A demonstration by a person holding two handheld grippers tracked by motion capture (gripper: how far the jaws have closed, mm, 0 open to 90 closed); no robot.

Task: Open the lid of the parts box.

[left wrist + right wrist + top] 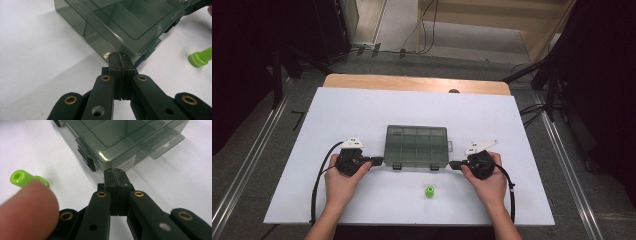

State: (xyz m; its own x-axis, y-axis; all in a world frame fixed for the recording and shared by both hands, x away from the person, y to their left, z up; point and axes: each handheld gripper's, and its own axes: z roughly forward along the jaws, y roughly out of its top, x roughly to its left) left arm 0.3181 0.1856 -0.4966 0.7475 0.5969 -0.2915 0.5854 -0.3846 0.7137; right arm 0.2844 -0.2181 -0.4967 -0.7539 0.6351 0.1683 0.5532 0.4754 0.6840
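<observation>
Centrally on the white worktop (362,107) sat the smoky compartment box (417,145), lid down, with a green peg (430,191) lying near its front edge. The left gripper (377,161) and right gripper (455,164) flanked its front corners, jaws pressed together, holding nothing. Opening it well probably meant working the front latches (397,165) evenly. Whether the tips touched the box was unclear; a blurred finger (27,207) hid part of the peg.
</observation>
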